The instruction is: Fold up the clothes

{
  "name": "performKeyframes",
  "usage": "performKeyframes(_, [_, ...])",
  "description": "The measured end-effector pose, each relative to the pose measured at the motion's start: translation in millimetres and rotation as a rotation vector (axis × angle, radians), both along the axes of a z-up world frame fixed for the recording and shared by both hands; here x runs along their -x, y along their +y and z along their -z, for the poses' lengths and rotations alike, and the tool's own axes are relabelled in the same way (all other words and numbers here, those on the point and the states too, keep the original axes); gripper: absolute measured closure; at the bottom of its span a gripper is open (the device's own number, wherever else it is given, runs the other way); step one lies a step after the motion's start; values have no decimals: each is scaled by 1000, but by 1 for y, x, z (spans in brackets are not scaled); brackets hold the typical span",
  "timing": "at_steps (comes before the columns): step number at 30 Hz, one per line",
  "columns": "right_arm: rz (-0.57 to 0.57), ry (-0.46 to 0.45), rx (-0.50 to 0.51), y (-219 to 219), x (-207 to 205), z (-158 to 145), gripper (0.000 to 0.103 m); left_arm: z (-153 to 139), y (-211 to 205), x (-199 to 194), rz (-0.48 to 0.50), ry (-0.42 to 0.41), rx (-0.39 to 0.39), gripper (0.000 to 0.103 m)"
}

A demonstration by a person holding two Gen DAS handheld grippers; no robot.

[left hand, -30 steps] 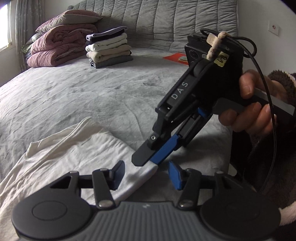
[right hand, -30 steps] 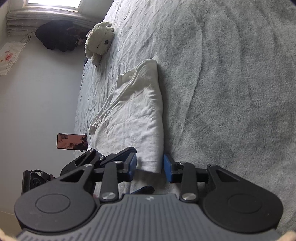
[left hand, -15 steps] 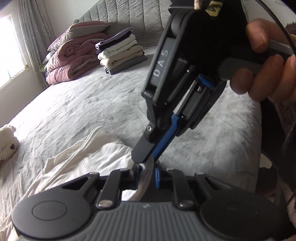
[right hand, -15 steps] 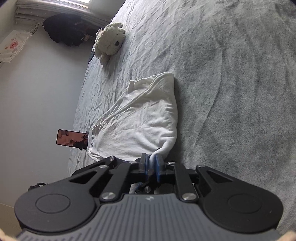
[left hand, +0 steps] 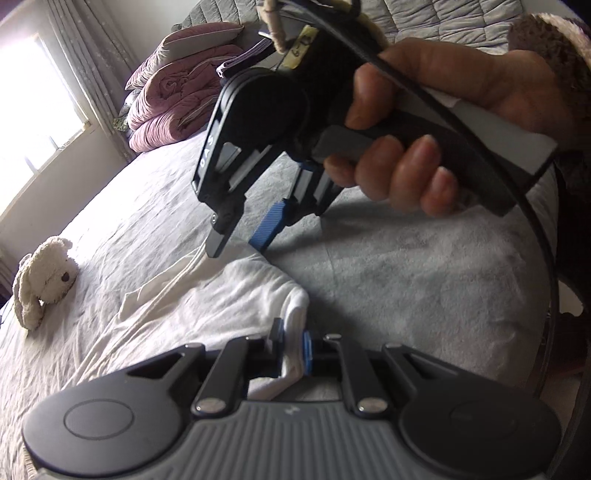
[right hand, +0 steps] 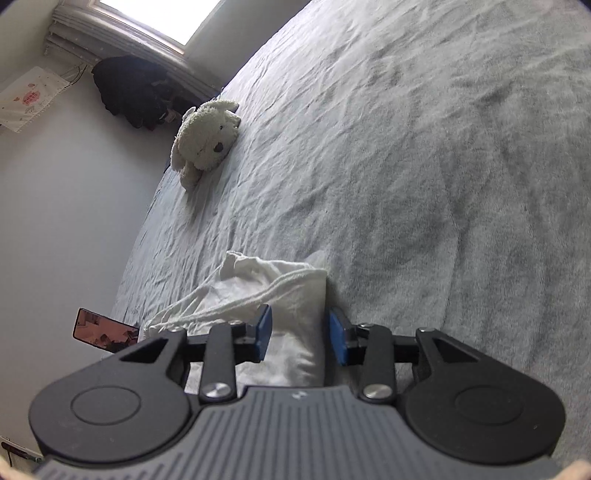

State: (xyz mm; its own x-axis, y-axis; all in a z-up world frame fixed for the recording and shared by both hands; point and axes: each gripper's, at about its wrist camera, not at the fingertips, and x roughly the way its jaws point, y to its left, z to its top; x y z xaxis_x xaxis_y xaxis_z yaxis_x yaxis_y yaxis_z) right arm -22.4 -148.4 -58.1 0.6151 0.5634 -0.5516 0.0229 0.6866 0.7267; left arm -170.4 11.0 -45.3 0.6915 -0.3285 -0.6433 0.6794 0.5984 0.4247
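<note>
The left claw [left hand: 291, 345] is pinching a bunched corner of the white garment [left hand: 207, 306], its blue pads [left hand: 306, 350] pressing the cloth from both sides. The garment is lying folded on the grey bed [left hand: 406, 288], with its folded edge facing the open middle of the bed and its loose layers trailing toward the side where a stuffed toy dog [left hand: 44, 277] is sitting.

The right claw [right hand: 300, 336] is standing spread, its jaws having just been opening; the garment [right hand: 280, 295] is lying between the pads without being pressed. In the left wrist view the right claw [left hand: 242, 242] is hanging just above the garment's far end, held by a hand [left hand: 424, 122] in a fuzzy sleeve [left hand: 554, 48], and thin white cords [left hand: 177, 273] are running from one finger down to the cloth.

The toy dog [right hand: 207, 140] is resting near the bed's edge by the wall, well apart from the garment. Folded pink quilts [left hand: 173, 99] are lying at the bed's far corner by the headboard [left hand: 424, 18]. A phone [right hand: 105, 330] is showing beyond the bed's edge.
</note>
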Motion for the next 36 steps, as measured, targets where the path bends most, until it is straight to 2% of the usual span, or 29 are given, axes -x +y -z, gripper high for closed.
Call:
performKeyframes(2, [10,-28,10,0,-7,3,73,-1,-5,2,-46,-2,-7,93])
performKeyframes(4, [21,-34,14,-2,-12,7,89,-2,-8,4,-95,0,-11,93])
performKeyframes(5, [25,-32,12,-4,-15,9,91,-3,-10,3,-121,7,-6,93])
performKeyframes(11, [37,-16,0,-7,-20,3,92,-20,5,-10,-304,124,167,98])
performKeyframes(15, [27,-13,12,-1,-23,-12,92,-33,23,-14,-410,150,308,98])
performKeyframes(22, [-17,-55,49,31,-30,-45,92,-53,75,-24,-606,202,626,98])
performKeyframes(30, [-110,-106,83,99,-54,-71,93,-61,148,-40,-777,216,822,98])
performKeyframes(36, [-185,-115,101,163,-77,-69,93,-59,203,-52,-904,210,882,99])
